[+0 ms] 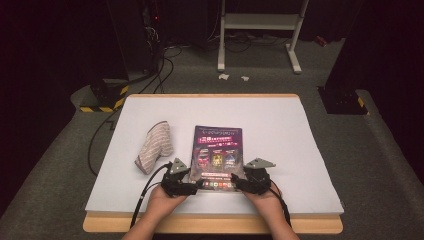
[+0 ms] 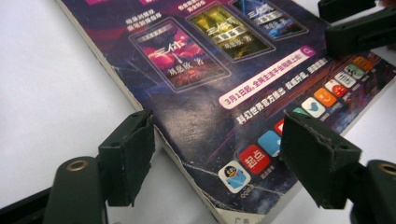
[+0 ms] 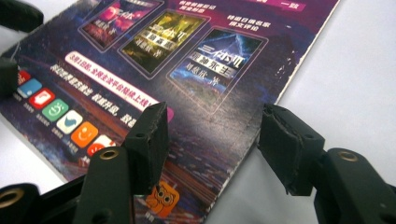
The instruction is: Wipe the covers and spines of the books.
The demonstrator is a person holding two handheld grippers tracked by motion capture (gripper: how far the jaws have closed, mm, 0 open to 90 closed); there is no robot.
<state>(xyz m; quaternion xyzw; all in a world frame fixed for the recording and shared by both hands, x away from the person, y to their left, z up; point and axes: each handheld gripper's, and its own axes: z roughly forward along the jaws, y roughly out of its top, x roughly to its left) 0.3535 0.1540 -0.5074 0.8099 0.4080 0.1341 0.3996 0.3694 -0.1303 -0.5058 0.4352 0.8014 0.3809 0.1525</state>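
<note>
Left gripper (image 2: 217,156): fingers spread, straddling the near-left corner of the purple-black glossy paperback magazine (image 1: 218,157), pads off it. Right gripper (image 3: 212,149): fingers likewise parted, astride the near-right edge, nothing clamped. In the high view, left gripper (image 1: 196,184) sits at 7 o'clock of the cover, right gripper (image 1: 239,184) at 5 o'clock.

Magazine lies flat and closed, centre of the white-topped bench (image 1: 280,120). Judgement: early stage, both corners approached, no grasp made; gripping and lifting or opening remain.

Count: one magazine; one striped grey-white folded cloth (image 1: 154,146), at 9 o'clock of the magazine, apart from it; two grippers.
</note>
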